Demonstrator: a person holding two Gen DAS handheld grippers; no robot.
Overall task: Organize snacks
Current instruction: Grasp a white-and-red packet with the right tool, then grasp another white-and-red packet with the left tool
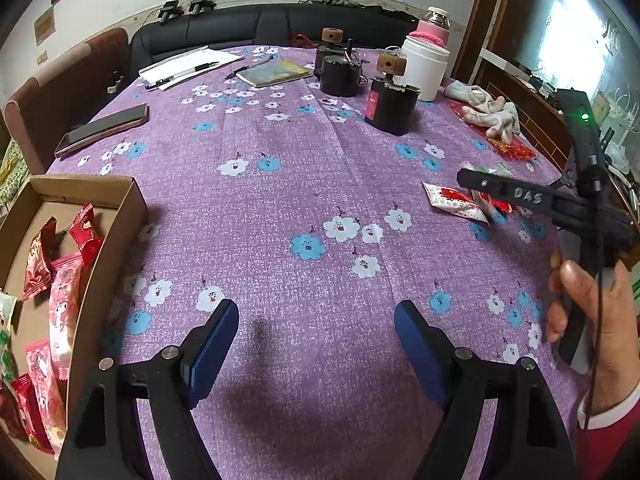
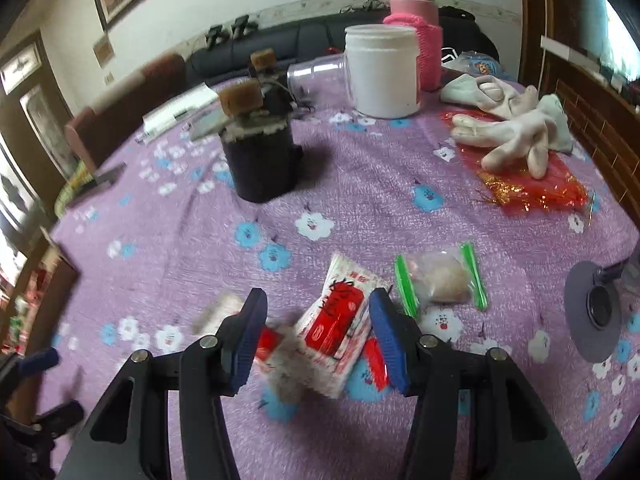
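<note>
A cardboard box [image 1: 120, 216] at the table's left edge holds several red and pink snack packets [image 1: 64, 304]. My left gripper [image 1: 316, 332] is open and empty over the purple flowered tablecloth, right of the box. My right gripper [image 2: 318, 312] is open, its blue pads either side of a white-and-red snack packet [image 2: 340, 320] lying on the cloth among other red-and-white packets. A clear packet with green ends [image 2: 440, 280] lies just right of it. The right gripper also shows in the left wrist view [image 1: 476, 188], above these packets [image 1: 456, 200].
Black tins with wooden knobs [image 1: 390, 100] [image 2: 260, 152], a white jar [image 2: 384, 72], a pink-sleeved flask [image 2: 420, 32], white gloves on red foil [image 2: 516, 136], a phone [image 1: 102, 128], papers and a notebook [image 1: 272, 72] are spread over the far half of the table.
</note>
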